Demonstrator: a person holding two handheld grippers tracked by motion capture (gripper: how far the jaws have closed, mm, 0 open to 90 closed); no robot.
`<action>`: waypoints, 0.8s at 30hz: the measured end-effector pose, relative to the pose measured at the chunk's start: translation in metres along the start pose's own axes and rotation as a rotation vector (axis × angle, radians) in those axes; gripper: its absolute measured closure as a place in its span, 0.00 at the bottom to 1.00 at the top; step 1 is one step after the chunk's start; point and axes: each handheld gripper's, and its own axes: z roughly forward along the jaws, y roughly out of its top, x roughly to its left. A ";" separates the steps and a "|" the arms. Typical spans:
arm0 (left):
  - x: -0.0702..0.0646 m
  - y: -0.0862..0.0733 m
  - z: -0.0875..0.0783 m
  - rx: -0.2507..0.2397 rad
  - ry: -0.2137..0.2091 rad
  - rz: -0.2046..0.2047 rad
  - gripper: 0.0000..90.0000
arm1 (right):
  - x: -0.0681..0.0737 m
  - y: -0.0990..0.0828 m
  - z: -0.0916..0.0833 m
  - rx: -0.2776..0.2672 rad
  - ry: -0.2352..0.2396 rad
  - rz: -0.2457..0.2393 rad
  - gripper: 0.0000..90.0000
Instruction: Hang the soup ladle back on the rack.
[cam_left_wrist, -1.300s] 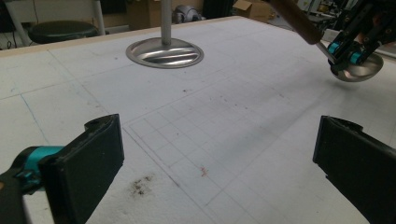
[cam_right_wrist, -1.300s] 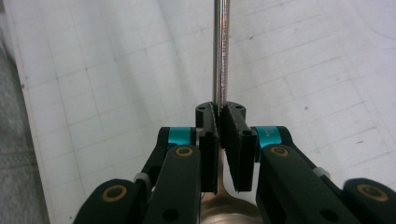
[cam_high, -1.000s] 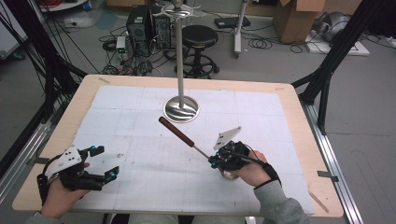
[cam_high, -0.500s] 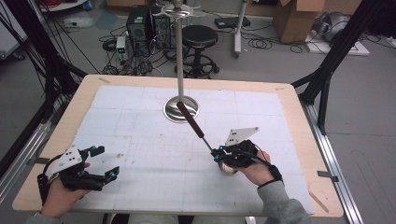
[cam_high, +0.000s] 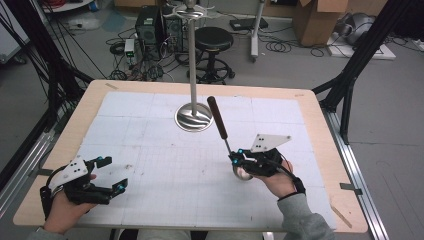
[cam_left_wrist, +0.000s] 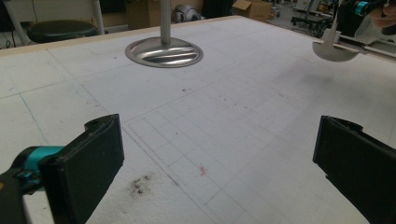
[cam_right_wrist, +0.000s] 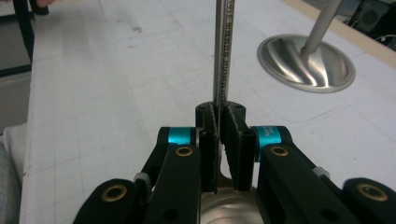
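right gripper (cam_high: 239, 161) clamped on the thin metal shaft of the ladle (cam_high: 220, 122), right of centre in the high view, dark handle tilted up toward the stand (cam_high: 193, 117); left gripper (cam_high: 112, 175) jaws apart, lower left. we judge the ladle stiff, light, shaft slippery, so grip low by the bowl. right gripper view shows pads pinching the shaft (cam_right_wrist: 221, 56); left gripper view shows the bowl's underside (cam_left_wrist: 334, 49)

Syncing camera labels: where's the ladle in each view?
High view: ladle right of centre, dark handle tilted up, shaft clamped in the right gripper.
Left gripper view: ladle bowl at top right.
Right gripper view: ladle shaft rises from the shut jaws, centre.
Shared landmark: stand's round metal base.
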 end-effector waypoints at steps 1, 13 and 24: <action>0.000 0.000 0.000 0.000 0.000 0.001 0.03 | 0.000 0.000 -0.001 -0.008 0.001 0.009 0.94; 0.000 0.000 0.000 0.003 -0.002 -0.003 0.03 | -0.015 -0.003 -0.016 -0.135 -0.060 0.101 0.94; -0.001 0.002 -0.002 -0.028 -0.019 0.003 0.03 | -0.023 -0.002 -0.021 -0.228 -0.124 0.162 0.94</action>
